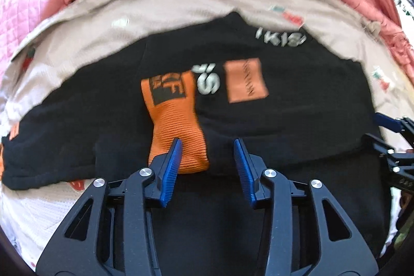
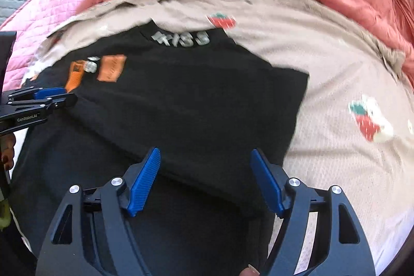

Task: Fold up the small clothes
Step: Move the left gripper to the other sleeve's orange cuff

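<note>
One black garment [image 1: 297,120]; two tongs; strawberry prints [image 2: 367,124], perhaps several.

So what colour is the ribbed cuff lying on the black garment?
Orange, on the ribbed cuff; clearest in the left wrist view.

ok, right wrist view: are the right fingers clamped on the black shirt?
No, the right gripper stands open, its blue fingers spread apart above the black shirt without pinching it.

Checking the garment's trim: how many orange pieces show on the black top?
2: an orange ribbed cuff left of the silver lettering, and an orange patch right of it. More may be hidden.
</note>
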`<state>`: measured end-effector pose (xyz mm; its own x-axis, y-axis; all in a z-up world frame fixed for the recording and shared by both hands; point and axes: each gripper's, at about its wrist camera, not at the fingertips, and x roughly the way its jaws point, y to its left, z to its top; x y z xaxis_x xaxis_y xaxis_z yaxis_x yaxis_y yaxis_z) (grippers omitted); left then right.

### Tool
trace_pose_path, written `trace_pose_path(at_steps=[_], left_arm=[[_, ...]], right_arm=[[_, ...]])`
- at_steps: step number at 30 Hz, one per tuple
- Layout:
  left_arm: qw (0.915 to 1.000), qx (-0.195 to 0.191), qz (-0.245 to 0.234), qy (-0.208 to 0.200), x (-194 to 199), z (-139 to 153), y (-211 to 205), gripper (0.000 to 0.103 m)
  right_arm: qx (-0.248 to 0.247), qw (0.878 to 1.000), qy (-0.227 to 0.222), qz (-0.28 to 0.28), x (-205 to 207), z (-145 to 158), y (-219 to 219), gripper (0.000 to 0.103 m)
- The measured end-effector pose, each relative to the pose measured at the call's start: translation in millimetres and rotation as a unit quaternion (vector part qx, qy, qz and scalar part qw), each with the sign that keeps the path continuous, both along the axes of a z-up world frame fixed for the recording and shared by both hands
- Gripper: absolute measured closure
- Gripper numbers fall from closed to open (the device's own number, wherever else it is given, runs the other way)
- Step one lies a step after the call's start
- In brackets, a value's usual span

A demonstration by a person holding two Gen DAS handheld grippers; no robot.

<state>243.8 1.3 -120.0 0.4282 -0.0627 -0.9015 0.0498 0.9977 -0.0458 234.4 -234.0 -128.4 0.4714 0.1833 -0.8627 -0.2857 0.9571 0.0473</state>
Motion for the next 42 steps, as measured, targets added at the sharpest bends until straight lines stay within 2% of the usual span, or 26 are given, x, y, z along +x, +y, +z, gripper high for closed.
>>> trace_pose_path(at_steps=[3, 6, 11, 16, 18, 21, 24, 26, 28, 31, 42], left_arm=[[0.9990, -0.043, 0.016, 0.004, 0, -5, 14, 0.069], [0.9967, -0.077, 0.026, 0.002, -1, -3, 25, 0.069], [0.9936, -0.104, 0.044, -0.009, -9, 4, 37, 0.069], [0.9936, -0.099, 0.052, -0.013, -13, 10, 42, 0.068], [0.9934, -0.099, 0.054, -0.020, -16, 15, 41, 0.062], [0.9938, -0.091, 0.055, -0.032, -26, 26, 40, 0.058], [0.9949, -0.076, 0.052, -0.042, -35, 36, 37, 0.041], [0.9950, -0.072, 0.050, -0.048, -39, 44, 36, 0.025], [0.9949, -0.064, 0.054, -0.056, -43, 52, 38, 0.018], [0.9943, -0.060, 0.062, -0.062, -48, 62, 45, 0.013], [0.9919, -0.055, 0.081, -0.081, -68, 80, 67, 0.009]], right_arm=[[0.026, 0.999, 0.029, -0.025, 4, -12, -10, 0.031], [0.034, 0.998, 0.031, -0.030, 3, -12, -11, 0.029], [0.038, 0.998, 0.028, -0.030, 1, -5, -9, 0.024], [0.046, 0.998, 0.019, -0.026, 0, 5, -7, 0.023], [0.051, 0.998, 0.013, -0.023, -1, 11, -5, 0.017], [0.059, 0.998, 0.002, -0.017, -2, 20, -2, 0.014], [0.066, 0.998, -0.012, -0.009, -5, 30, 1, 0.012], [0.068, 0.998, -0.019, -0.003, -7, 36, 5, 0.008], [0.068, 0.997, -0.027, 0.002, -9, 41, 9, 0.008], [0.071, 0.996, -0.043, 0.013, -13, 51, 15, 0.006], [0.067, 0.991, -0.100, 0.062, -35, 82, 59, 0.004]])
